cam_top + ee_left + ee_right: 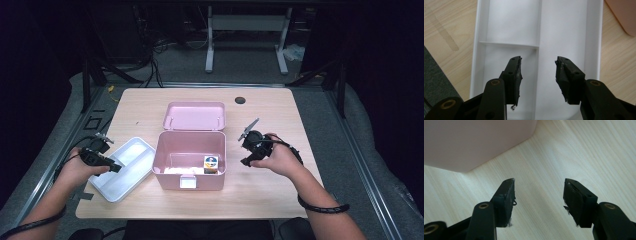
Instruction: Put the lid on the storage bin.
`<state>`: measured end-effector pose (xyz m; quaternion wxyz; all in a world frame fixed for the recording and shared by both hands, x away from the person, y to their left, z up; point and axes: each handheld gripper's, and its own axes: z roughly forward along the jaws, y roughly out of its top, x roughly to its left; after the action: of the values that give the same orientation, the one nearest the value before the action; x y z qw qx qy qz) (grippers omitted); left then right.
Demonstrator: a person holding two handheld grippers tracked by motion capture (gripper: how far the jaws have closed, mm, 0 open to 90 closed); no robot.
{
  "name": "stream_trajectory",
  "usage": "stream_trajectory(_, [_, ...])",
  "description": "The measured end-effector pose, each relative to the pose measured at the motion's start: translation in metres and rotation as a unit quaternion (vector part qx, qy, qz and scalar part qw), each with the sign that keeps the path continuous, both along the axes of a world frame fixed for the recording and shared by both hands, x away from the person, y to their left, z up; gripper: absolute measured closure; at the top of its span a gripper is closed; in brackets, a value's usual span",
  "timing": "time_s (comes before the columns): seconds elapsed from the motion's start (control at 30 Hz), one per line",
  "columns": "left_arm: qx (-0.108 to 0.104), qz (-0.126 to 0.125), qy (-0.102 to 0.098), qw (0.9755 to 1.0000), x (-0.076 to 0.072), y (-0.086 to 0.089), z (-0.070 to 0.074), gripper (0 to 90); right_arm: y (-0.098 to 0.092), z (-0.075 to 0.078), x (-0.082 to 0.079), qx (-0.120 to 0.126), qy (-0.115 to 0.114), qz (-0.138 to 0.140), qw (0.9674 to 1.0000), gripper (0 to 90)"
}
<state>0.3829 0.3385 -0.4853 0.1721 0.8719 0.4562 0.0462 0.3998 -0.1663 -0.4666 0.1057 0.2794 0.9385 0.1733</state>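
left gripper (116, 168) first, since that's closest to me: it's hanging over the white tray (145, 148) at the near left of the table (260, 197). looking along its own camera, the jaws are apart with nothing between them, just the bare tray floor underneath. that tray (481, 62) has a long channel down one side and two smaller compartments split by a low divider on the other, and the gripper (537, 68) sits over the seam between the near small compartment and the long channel. not touching anything as far as i can see.

right gripper (246, 162) is on the other side, held in the right hand (277, 159) just beside the right wall of the pink box (189, 174). from its own camera the jaws are also spread wide and empty (539, 188), pointing down at plain wood, with a rounded corner of the pink box (474, 142) up in the top left.

moving out a bit, the pink box sits mid table between the two hands, open, its lid (194, 116) tipped back on the far side. inside at the right there's a small carton with a colourful label (211, 164), standing against the front wall, plus something pale lying along the bottom that i can't make out.

beyond that, a dark round hole (240, 100) near the far edge of the table.
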Motion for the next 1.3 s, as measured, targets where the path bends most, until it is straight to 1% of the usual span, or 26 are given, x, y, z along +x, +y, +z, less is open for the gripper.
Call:
stream_trajectory(0.1, [0.003,-0.002,0.004,1.0000,0.001,0.003,0.000,58.7,-0.001,-0.004,-0.002,0.000,-0.003,-0.009,1.0000,42.5])
stream_trajectory(0.23, [0.008,0.000,0.009,0.9999,0.001,0.005,-0.001,60.5,-0.005,-0.009,-0.005,0.017,-0.013,-0.017,0.9996,43.1])
stream_trajectory(0.3, [0.007,0.002,0.012,0.9999,0.001,0.005,-0.001,59.9,-0.005,-0.012,-0.006,0.018,-0.010,-0.020,0.9996,43.0])
stream_trajectory(0.33, [0.009,0.005,0.009,0.9999,0.001,0.005,-0.001,58.6,-0.005,-0.014,-0.007,0.018,-0.012,-0.019,0.9996,43.0])
stream_trajectory(0.37, [0.015,0.004,0.012,0.9998,0.001,0.005,-0.001,58.4,-0.005,-0.015,-0.008,0.020,-0.011,-0.018,0.9996,43.1])
stream_trajectory(0.43, [0.015,0.005,0.015,0.9998,0.002,0.004,-0.002,57.5,-0.005,-0.017,-0.010,0.020,-0.011,-0.021,0.9995,43.1])
stream_trajectory(0.5, [0.020,-0.003,0.020,0.9996,0.005,0.002,-0.005,57.8,-0.004,-0.019,-0.011,0.022,-0.014,-0.020,0.9995,43.1])
stream_trajectory(0.57, [0.018,-0.015,0.024,0.9994,0.008,0.000,-0.008,62.4,-0.002,-0.020,-0.013,0.023,-0.014,-0.020,0.9994,43.6])
stream_trajectory(0.6, [0.021,-0.019,0.025,0.9993,0.009,-0.001,-0.009,63.4,-0.002,-0.020,-0.012,0.019,-0.014,-0.015,0.9996,43.6])
stream_trajectory(0.67, [0.031,-0.022,0.030,0.9988,0.013,-0.005,-0.012,65.4,-0.002,-0.021,-0.013,0.017,-0.010,-0.016,0.9997,43.7])
stream_trajectory(0.7, [0.036,-0.025,0.031,0.9986,0.014,-0.006,-0.013,65.8,-0.002,-0.021,-0.012,0.018,-0.013,-0.017,0.9996,43.7])
stream_trajectory(0.73, [0.041,-0.030,0.037,0.9980,0.016,-0.008,-0.014,67.0,-0.003,-0.021,-0.012,0.018,-0.014,-0.017,0.9996,43.7])
stream_trajectory(0.9, [0.044,-0.036,0.052,0.9970,0.022,-0.015,-0.020,71.7,-0.005,-0.022,-0.011,0.023,-0.022,-0.024,0.9992,43.7])
stream_trajectory(1.03, [0.052,-0.043,0.060,0.9959,0.026,-0.020,-0.024,74.4,-0.008,-0.025,-0.011,0.025,-0.016,-0.026,0.9992,43.7])
stream_trajectory(1.07, [0.054,-0.042,0.061,0.9958,0.027,-0.021,-0.025,74.8,-0.008,-0.025,-0.011,0.025,-0.014,-0.029,0.9992,43.7])
stream_trajectory(1.13, [0.060,-0.045,0.064,0.9951,0.029,-0.023,-0.027,75.8,-0.009,-0.026,-0.011,0.021,-0.009,-0.027,0.9994,43.7])
stream_trajectory(1.17, [0.063,-0.045,0.067,0.9947,0.029,-0.024,-0.027,76.8,-0.010,-0.027,-0.012,0.024,-0.018,-0.028,0.9992,43.9])
stream_trajectory(1.27, [0.061,-0.044,0.073,0.9945,0.032,-0.026,-0.029,79.8,-0.012,-0.029,-0.011,0.028,-0.014,-0.032,0.9990,44.2])
stream_trajectory(1.3, [0.064,-0.046,0.077,0.9940,0.033,-0.027,-0.029,80.2,-0.012,-0.029,-0.011,0.028,-0.014,-0.033,0.9990,44.2])
